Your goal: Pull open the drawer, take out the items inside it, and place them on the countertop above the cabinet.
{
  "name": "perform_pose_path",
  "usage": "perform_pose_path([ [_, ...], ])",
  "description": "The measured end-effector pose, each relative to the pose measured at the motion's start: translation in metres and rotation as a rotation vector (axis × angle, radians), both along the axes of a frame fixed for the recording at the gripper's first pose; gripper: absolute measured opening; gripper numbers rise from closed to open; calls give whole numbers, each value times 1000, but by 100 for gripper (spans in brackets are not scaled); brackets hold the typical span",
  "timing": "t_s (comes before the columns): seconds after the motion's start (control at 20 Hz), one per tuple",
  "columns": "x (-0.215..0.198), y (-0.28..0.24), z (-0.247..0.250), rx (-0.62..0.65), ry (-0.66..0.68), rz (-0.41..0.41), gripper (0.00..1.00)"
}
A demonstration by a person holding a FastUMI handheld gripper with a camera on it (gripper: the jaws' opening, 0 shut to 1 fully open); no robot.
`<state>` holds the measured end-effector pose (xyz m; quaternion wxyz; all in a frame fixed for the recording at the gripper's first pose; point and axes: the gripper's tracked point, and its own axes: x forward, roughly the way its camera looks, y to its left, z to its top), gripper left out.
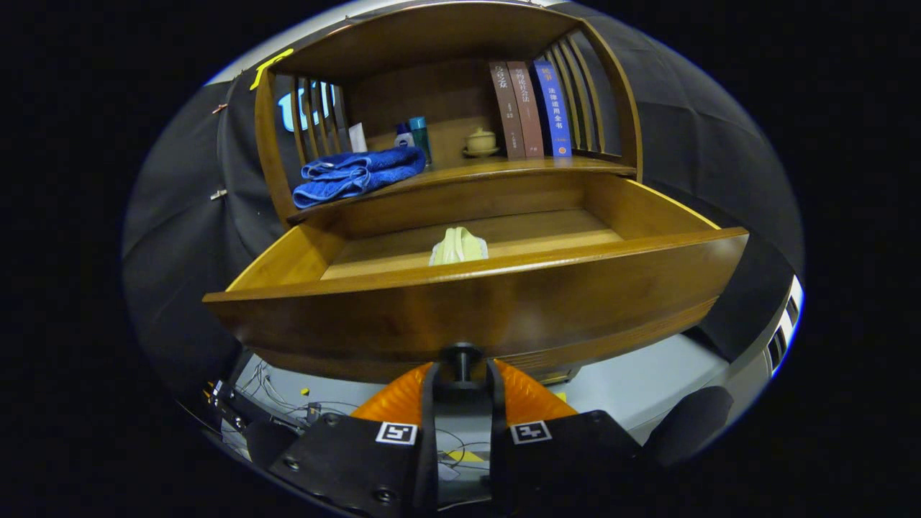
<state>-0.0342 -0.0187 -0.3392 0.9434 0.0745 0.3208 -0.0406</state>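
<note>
Black cloth hangs behind and to both sides of a wooden cabinet (460,43) with slatted ends, which stands on a pale grey surface (633,381). Its drawer (475,302) is pulled well out toward the camera, the broad curved front panel close ahead of the fingers and the bare wooden floor of the drawer open to view. Above the drawer runs the countertop (504,171), a shelf under the cabinet's curved top. On its left end lies a folded blue towel (356,176), partly overhanging the edge. At the right end three books (532,108) stand upright, leaning slightly, two brown and one blue. Between towel and books, near the back, stand a white card, two small bottles (414,135) and a small cream lidded cup on a saucer (481,141). Inside the drawer a pale yellow and white folded item (458,247) rests near the middle, just behind the front panel. The gripper (461,375) sits below the drawer front, its fingers closed narrowly on either side of the dark round knob (461,357), gripping it.
</note>
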Motion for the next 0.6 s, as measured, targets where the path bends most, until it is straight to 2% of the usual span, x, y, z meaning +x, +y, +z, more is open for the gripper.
perform_pose_path([
  [0.1,-3,-1,0,-7,19,5,37],
  [0.35,-14,-5,24,-9,-3,-12,57],
  [0.55,-9,1,74,15,-60,10,99],
  [0.6,-4,3,88,23,-85,19,99],
])
